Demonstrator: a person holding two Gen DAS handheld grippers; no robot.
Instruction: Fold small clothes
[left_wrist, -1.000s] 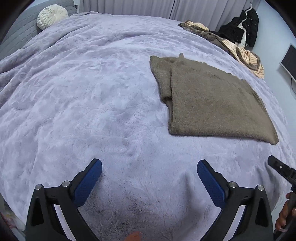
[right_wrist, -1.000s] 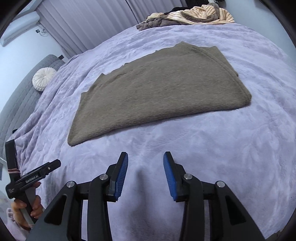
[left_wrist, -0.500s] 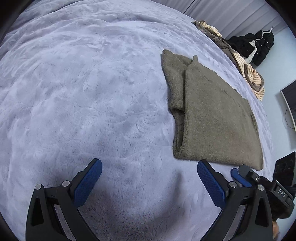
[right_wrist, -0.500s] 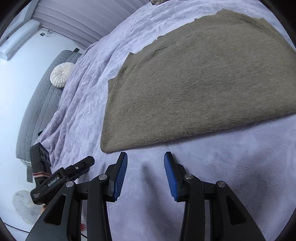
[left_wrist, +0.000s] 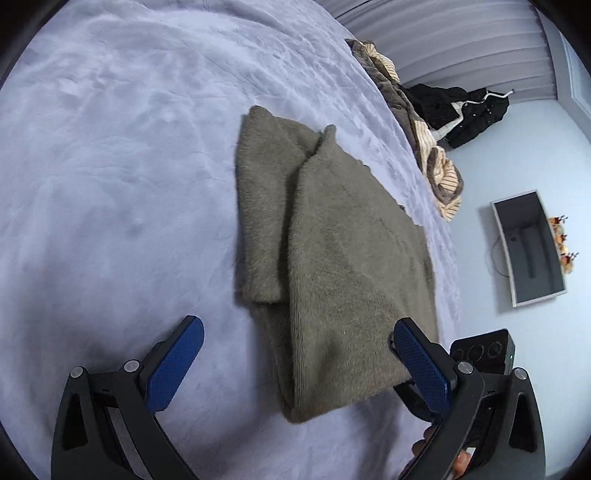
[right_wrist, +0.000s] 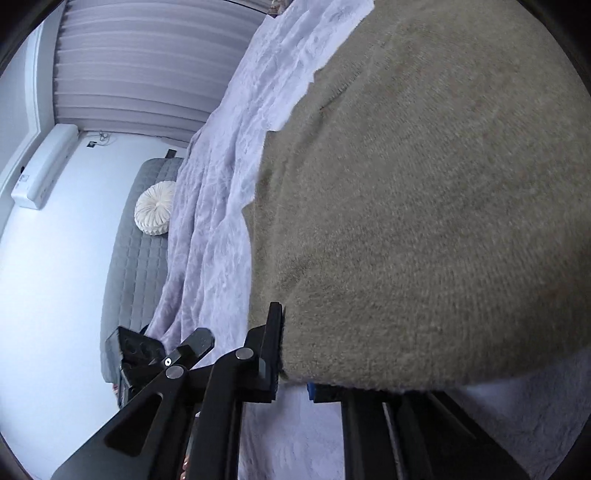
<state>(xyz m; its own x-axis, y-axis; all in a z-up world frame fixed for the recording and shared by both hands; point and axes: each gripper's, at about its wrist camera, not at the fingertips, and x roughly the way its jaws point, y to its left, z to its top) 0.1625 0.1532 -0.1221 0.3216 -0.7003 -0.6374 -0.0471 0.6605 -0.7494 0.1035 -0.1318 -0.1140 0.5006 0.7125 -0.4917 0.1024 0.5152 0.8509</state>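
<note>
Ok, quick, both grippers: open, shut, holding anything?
Left gripper: open, holding nothing.
Right gripper: jaws closing on the near edge of the brown garment.

Fuzzy, matt knit on the olive-brown sweater (left_wrist: 343, 258), ribbed at its near hem. Under it the lavender blanket (left_wrist: 110, 166) looks plush and velvety. Left gripper (left_wrist: 295, 373): matt black plastic, textured blue pads (left_wrist: 173, 369), shiny metal pins.

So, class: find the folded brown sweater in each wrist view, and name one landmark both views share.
Left wrist view: the folded brown sweater lies centre to lower right on the lilac blanket, its near corner between the open left gripper.
Right wrist view: it fills the upper right; the right gripper is closing on its near edge.
Shared landmark: the pleated curtain.
</note>
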